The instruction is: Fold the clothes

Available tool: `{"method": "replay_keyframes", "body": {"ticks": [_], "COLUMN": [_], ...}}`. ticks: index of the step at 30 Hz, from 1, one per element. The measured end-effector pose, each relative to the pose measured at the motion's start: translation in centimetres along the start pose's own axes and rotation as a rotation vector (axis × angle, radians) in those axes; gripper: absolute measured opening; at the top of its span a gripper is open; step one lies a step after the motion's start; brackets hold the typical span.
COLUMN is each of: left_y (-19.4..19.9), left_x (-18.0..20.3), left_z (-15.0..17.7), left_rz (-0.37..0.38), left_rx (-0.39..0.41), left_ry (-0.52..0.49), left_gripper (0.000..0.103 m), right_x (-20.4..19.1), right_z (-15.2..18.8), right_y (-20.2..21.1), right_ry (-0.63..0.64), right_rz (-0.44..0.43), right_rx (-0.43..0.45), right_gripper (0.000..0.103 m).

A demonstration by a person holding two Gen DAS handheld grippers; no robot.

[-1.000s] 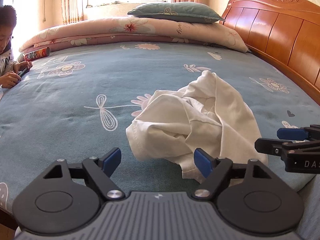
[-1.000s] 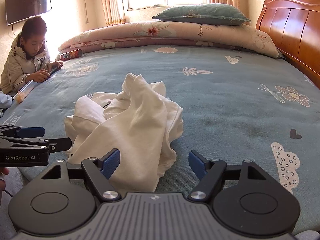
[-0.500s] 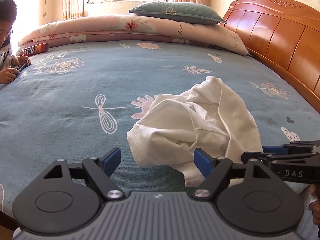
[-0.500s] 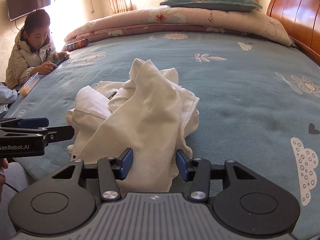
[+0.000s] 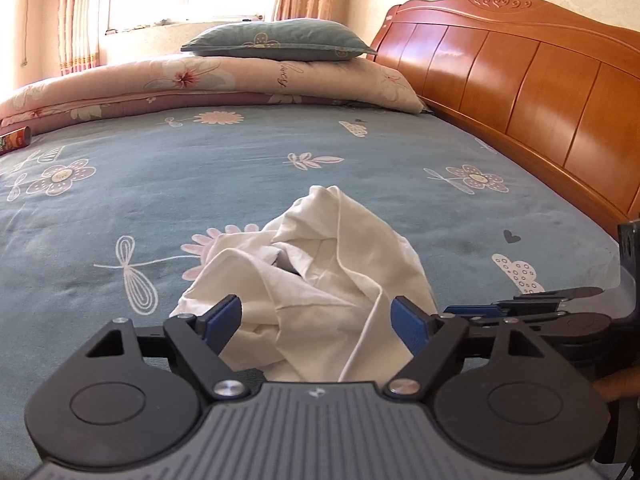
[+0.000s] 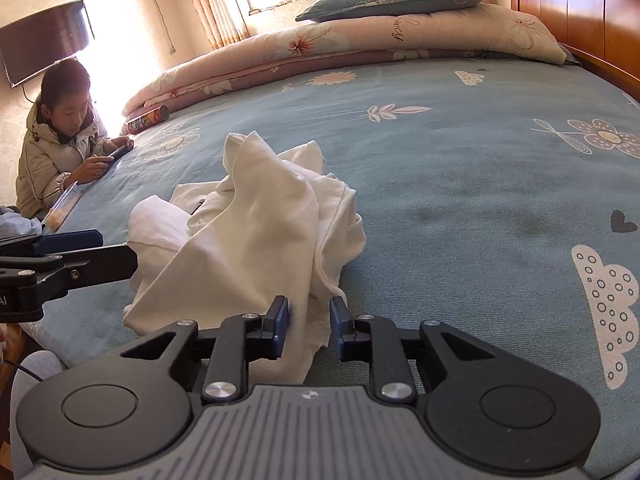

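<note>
Closing in narrowly as the right gripper (image 6: 308, 322), two blue pads either side of a fold of the one white garment (image 6: 256, 236), not yet pressing it flat. Spreading wide as the left gripper (image 5: 316, 318), holding nothing, straddling the garment's near edge. Lying crumpled in a single heap near the close edge of the blue flowered bedsheet (image 6: 460, 168). Resting beyond: one folded quilt (image 5: 208, 80), one teal pillow (image 5: 276, 42) on top, one can (image 6: 149, 119), one wooden headboard (image 5: 520, 76). Leaning at the bedside with a phone: one person (image 6: 60, 140).
</note>
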State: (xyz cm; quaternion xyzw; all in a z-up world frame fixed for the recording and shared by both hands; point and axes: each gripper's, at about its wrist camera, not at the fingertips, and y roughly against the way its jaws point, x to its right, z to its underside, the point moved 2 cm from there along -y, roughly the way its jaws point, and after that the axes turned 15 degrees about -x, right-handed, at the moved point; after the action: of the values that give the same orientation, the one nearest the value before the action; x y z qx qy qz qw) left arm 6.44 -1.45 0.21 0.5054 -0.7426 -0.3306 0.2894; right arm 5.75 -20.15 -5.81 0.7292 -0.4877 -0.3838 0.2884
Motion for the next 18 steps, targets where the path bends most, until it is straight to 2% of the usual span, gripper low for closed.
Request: {"method": "replay_keyframes", "body": {"ticks": [2, 7, 10, 13, 17, 18], "left_y": [-0.8, -3.3, -2.6, -2.2, -4.1, -4.6], "left_x": [0.9, 2.9, 3.9, 4.6, 5.2, 5.5], "left_z": [-0.5, -0.3, -0.2, -0.4, -1.1, -1.0], "left_rz": [0.015, 0.011, 0.008, 0.045, 0.057, 0.105], "left_rx": [-0.023, -0.09, -0.063, -0.046, -0.136, -0.162], "left_ry": [-0.024, -0.061, -0.087, -0.118, -0.126, -0.139], "left_gripper": [0.083, 0.083, 0.083, 0.087, 0.088, 0.088], "right_x": [0.5, 1.9, 3.1, 4.3, 5.8, 6.2], "right_z": [0.2, 0.8, 1.0, 1.2, 1.4, 1.5], "right_y": [0.2, 1.0, 1.6, 2.2, 2.9, 3.1], "right_ry": [-0.013, -0.036, -0.054, -0.075, -0.102, -0.109], "right_rz": [-0.003, 0.012, 0.033, 0.039, 0.047, 0.049], "right_rx": [0.005, 0.027, 0.046, 0.057, 0.073, 0.077], "right_gripper": [0.034, 0.035, 0.04, 0.041, 0.043, 0.044]}}
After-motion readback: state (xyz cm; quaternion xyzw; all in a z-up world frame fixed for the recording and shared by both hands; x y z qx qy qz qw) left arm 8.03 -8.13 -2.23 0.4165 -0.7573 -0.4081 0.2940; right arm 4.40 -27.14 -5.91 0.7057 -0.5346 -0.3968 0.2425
